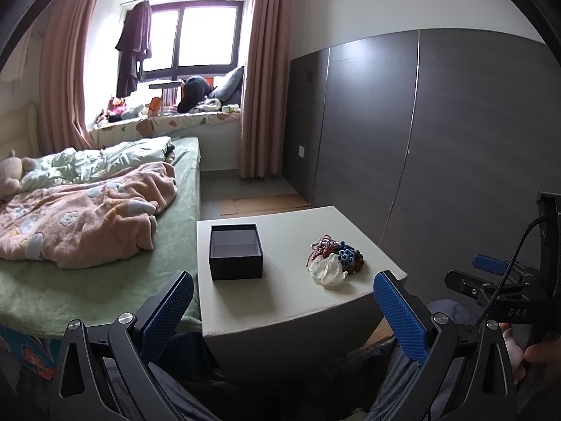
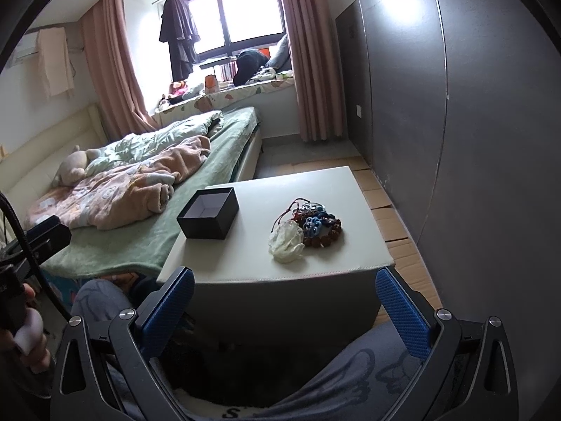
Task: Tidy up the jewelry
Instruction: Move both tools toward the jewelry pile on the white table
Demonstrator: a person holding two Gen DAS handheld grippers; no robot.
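1. Progress: nothing done yet, judging by the layout. Black box point(image 1: 236, 251) open and bare inside, as far as both views show, sitting on the left part of the white counter point(image 1: 280, 301).
2. Jewelry pile point(image 2: 308, 228) heaped on the right part of the counter, well apart from the box, untouched by either tool.
3. Left to do: probably every piece lifted from the heap and placed into the box.
4. Left gripper point(image 1: 282, 289) held short of the counter's near edge, jaws spread wide, nothing between them.
5. Right gripper point(image 2: 285, 289) likewise short of the counter, jaws spread wide, nothing between them.
6. Count: one box; no lid in sight.
7. Count in the pile: one white crumpled piece point(image 2: 285, 242), one blue beaded piece point(image 2: 313, 226), one brown bead bracelet point(image 2: 331, 233), red cord point(image 1: 320, 249) in one strand or several, hard to separate; more possibly hidden beneath.
8. One counter, beside one bed point(image 1: 105, 245).
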